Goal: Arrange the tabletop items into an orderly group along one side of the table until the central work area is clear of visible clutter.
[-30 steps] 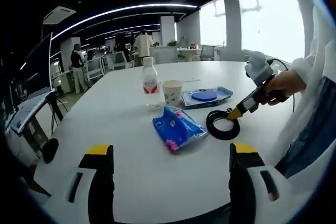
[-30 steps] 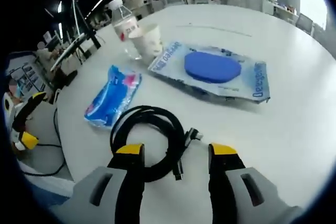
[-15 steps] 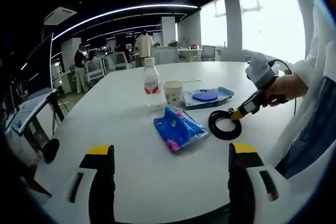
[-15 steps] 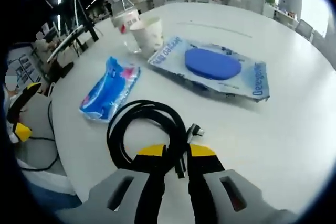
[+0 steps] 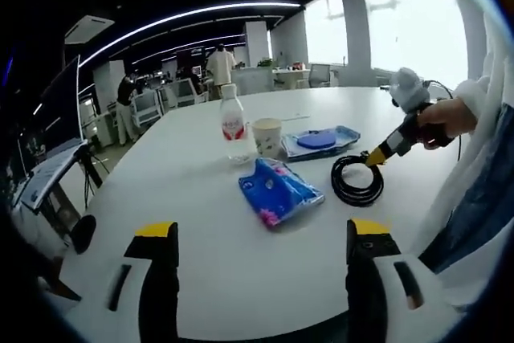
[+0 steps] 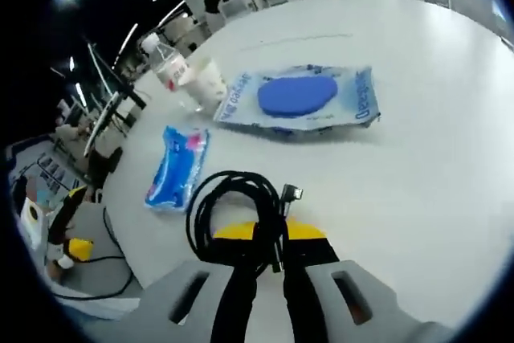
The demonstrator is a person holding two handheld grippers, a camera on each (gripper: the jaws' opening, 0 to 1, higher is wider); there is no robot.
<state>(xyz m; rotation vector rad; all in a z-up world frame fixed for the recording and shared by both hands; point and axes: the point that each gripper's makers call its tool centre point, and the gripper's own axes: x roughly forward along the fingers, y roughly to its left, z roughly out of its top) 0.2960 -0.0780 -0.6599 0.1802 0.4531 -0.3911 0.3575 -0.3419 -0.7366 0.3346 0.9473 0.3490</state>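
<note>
Cable [image 6: 233,206] clenched in right gripper [image 6: 269,234], beside blue pouch [image 6: 177,168]; left gripper [image 5: 257,234] released over white table [image 5: 201,182].

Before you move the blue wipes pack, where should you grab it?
Grip the wipes pack across its narrow width, near the middle, coming down from above. It lies flat on the table, long and soft, so its short sides fit between open jaws. The left gripper is open and free.

I read both views as bright | daylight from blown-out windows [image 5: 377,18] plus ceiling strip lights [image 5: 185,18] | glare on white table [image 5: 241,222] | soft shadows | strong fisheye bending at edges | background people soft
</note>
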